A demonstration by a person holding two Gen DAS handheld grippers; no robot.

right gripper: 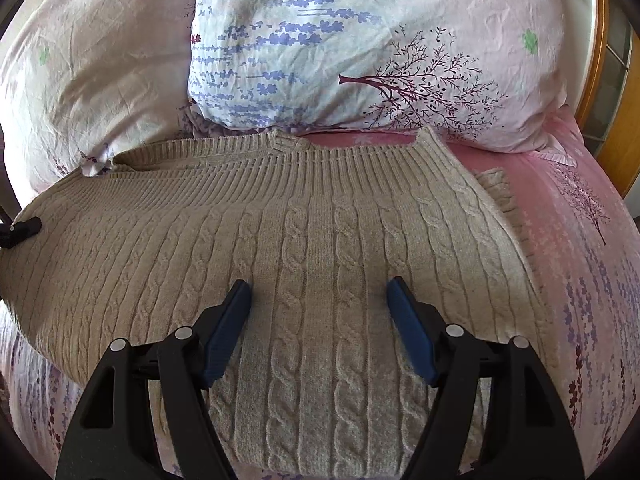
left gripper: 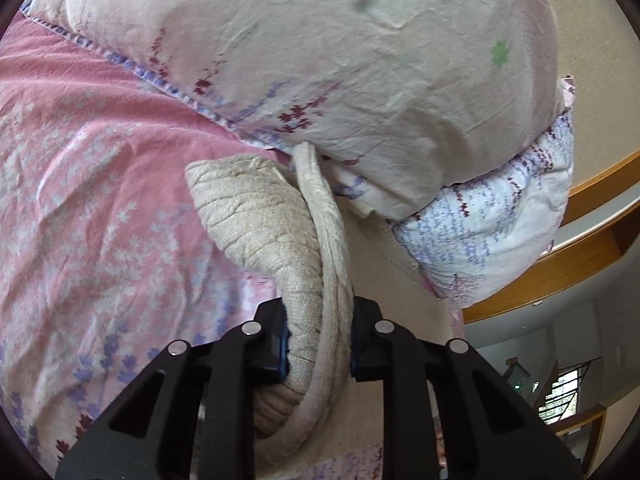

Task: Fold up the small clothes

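Note:
A beige cable-knit sweater (right gripper: 312, 232) lies spread on the pink floral bedsheet (right gripper: 568, 248), its ribbed hem toward the pillows. My right gripper (right gripper: 318, 292) is open, its blue-padded fingers (right gripper: 232, 320) resting on the sweater's middle with nothing between them. My left gripper (left gripper: 318, 340) is shut on a bunched fold of the sweater (left gripper: 272, 232), holding it lifted off the bedsheet (left gripper: 100, 200); its tip also shows at the far left edge in the right wrist view (right gripper: 24, 228).
Two large pillows (right gripper: 360, 48) lie just beyond the sweater; in the left wrist view a pillow (left gripper: 340, 60) lies close above the held fold. A wooden bed frame (left gripper: 580, 248) runs along the right.

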